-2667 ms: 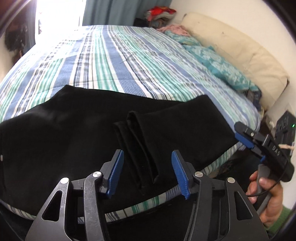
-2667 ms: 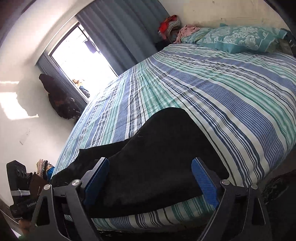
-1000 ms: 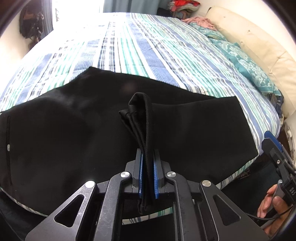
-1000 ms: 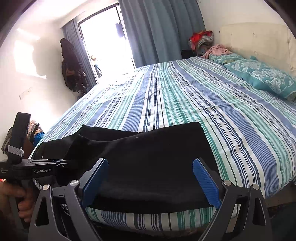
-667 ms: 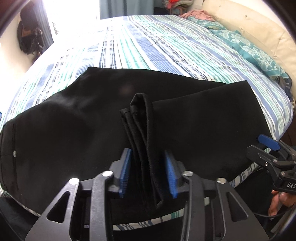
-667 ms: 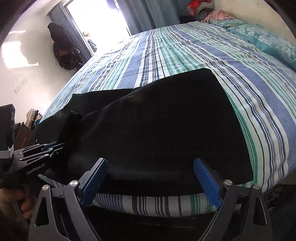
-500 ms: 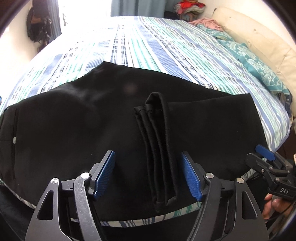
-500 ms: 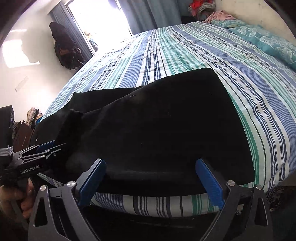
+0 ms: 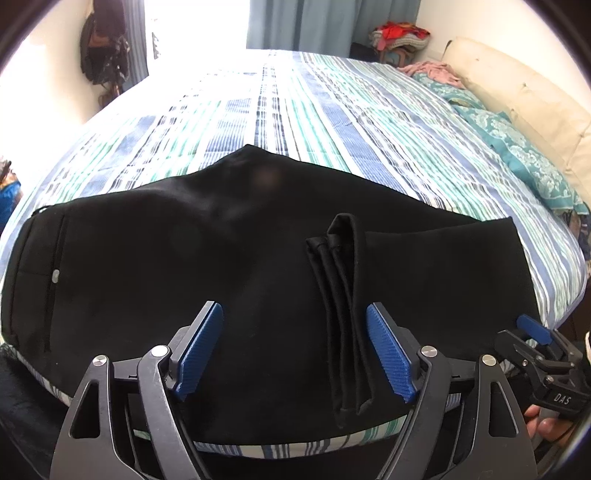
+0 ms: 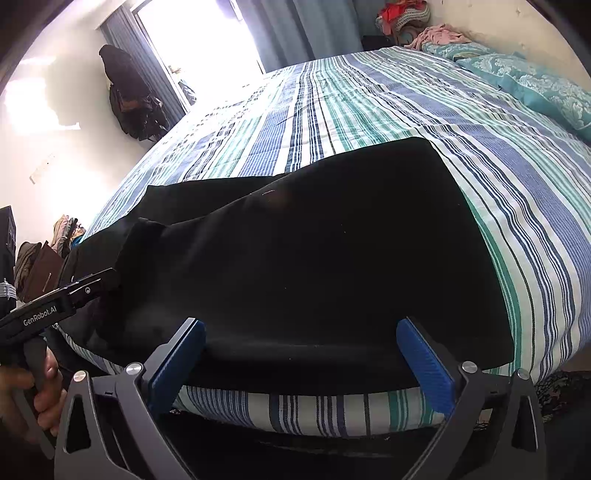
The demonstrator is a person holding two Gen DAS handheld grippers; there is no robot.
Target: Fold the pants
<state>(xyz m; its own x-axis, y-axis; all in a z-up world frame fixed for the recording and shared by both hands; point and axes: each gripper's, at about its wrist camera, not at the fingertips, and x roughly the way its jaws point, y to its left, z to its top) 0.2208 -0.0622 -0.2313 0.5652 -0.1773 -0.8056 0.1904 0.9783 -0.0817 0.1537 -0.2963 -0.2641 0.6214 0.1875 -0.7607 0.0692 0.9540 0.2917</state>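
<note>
Matt black cloth pants [image 9: 221, 258]; striped woven bedsheet [image 9: 295, 122].

A: Pants [image 9: 229, 266] — plain black. Bedspread [image 9: 332, 122] — blue, teal, white stripes with thin navy lines.
B: Pillow [image 10: 546, 88] at upper right — teal, white floral print. Curtain [image 9: 314, 22] grey-blue; finger pads [image 10: 424, 365] bright blue

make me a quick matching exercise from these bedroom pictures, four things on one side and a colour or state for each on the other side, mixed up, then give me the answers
Things:
1. pants
2. bedsheet
3. pillow
4. left gripper

Colour or state:
A. teal with a white floral print
B. open, holding nothing
C. black, lying folded at the near bed edge
D. blue, green and white stripes

Pairs: 1-C, 2-D, 3-A, 4-B
</note>
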